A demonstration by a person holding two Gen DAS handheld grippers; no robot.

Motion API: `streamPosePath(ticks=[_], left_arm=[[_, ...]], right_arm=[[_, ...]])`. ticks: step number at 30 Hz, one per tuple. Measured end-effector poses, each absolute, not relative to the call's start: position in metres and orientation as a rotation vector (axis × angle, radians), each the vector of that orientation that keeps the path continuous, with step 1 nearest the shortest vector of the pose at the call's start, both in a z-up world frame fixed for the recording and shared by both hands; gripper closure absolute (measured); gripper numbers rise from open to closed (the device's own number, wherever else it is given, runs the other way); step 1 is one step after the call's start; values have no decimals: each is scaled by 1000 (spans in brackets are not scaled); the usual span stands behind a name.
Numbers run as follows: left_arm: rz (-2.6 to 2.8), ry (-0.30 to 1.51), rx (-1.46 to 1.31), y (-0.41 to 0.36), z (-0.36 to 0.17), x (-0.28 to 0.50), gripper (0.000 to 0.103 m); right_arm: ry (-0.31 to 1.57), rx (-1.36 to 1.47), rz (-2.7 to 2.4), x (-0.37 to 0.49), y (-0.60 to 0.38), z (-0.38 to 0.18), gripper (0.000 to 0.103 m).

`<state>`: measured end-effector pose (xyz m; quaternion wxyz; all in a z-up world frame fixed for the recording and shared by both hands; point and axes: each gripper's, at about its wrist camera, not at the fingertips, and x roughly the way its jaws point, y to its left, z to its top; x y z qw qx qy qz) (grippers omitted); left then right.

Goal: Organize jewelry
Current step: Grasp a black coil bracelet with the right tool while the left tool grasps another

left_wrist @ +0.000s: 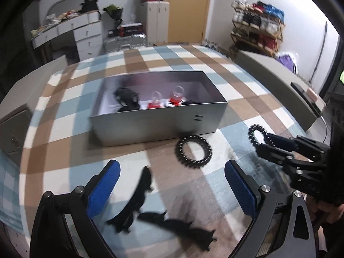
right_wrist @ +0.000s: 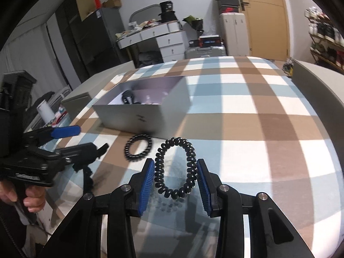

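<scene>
Blue-padded, the right hand-held gripper (right_wrist: 175, 177) pinches a black spiral coil bracelet (right_wrist: 175, 169) between its pads, lifted clear of the checked cloth (right_wrist: 258, 111) that covers the bed. Left of it the left hand-held gripper (left_wrist: 172, 185) stands wide open with nothing between its pads, above blurred black pieces (left_wrist: 139, 195) lying on the cloth. Beyond both, a second black beaded bracelet (right_wrist: 138, 148) lies flat just beside the near wall of an open grey box (right_wrist: 137, 116), which holds dark items and two red-and-clear ones (left_wrist: 166, 100).
</scene>
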<state>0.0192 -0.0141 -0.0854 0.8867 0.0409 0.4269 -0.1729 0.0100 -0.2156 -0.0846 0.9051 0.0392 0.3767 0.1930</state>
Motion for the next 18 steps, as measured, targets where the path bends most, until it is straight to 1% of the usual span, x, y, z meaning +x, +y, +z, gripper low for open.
streamPosePath(ticks=[11,13,15,18], left_arm=[[-388,965,182,-48,-102,40,9],[-384,966,187,-49,-102,41,11],[-380,975,204,-51,-104,43,20],[-365,988,232,-55,-109,47,22]], right_arm=[[752,149,414,23,-249,-82,65],[755,152,414,26,-250,-84,65],[758,156,414,27,-253,-85,65],[760,165,415,29,-255,-87,65]])
